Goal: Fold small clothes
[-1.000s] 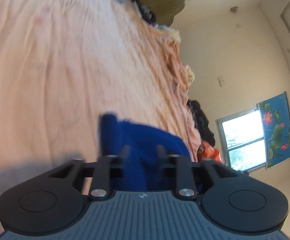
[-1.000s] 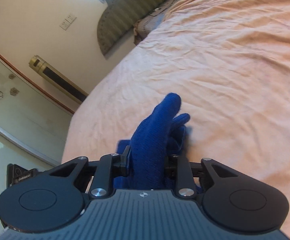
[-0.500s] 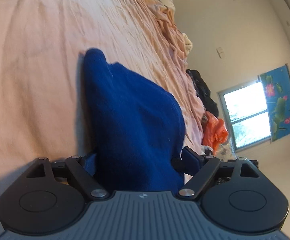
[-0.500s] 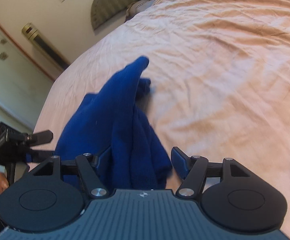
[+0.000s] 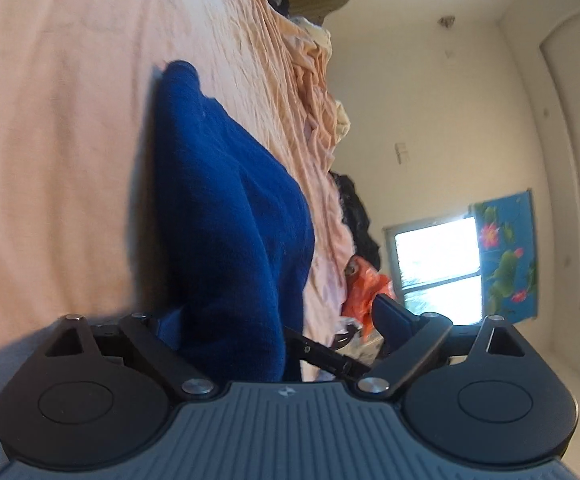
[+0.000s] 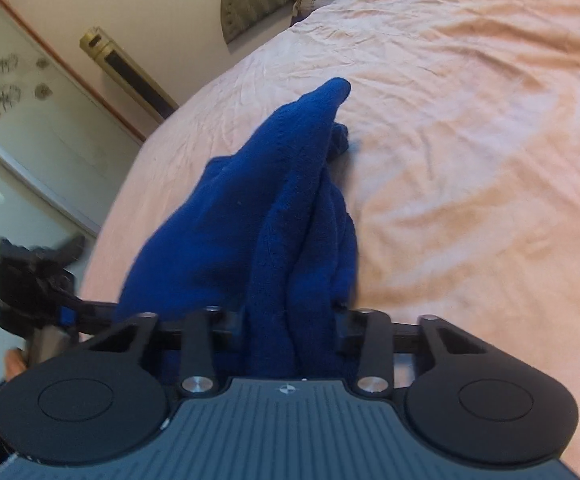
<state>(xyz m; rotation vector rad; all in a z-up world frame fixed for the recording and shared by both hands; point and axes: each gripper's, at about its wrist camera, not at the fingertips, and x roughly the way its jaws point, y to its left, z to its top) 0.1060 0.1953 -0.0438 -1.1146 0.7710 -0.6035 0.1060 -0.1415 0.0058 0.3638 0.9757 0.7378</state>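
So the blue knit garment (image 6: 257, 216) is lying bunched on the peach bedsheet (image 6: 470, 140), near the close edge of the bed, with one pointed end reaching toward the far side and the thick part piled right up against the tools. Can't tell what kind of garment it is, just soft fuzzy knit, doubled over on itself in a couple of ridges.

The right gripper (image 6: 290, 330) has its fingers drawn in tight with a thick wad of that blue fabric squeezed between them, so it's clamped on the cloth. The left gripper (image 5: 277, 320) is spread wide; the garment sits up against its left finger and there's clear gap on the other side, so it isn't holding anything. From the right wrist view you can also see the left tool off at the near left by the bed edge.

What could go wrong, I reckon: the right one has grabbed several layers at once, so if it pulls, the whole bundle drags across the sheet instead of one flap folding over. The knit looks floppy, so the far tip could curl under. And with only one side pinned, the fold could come out crooked, or the sheet itself could ruck up underneath.
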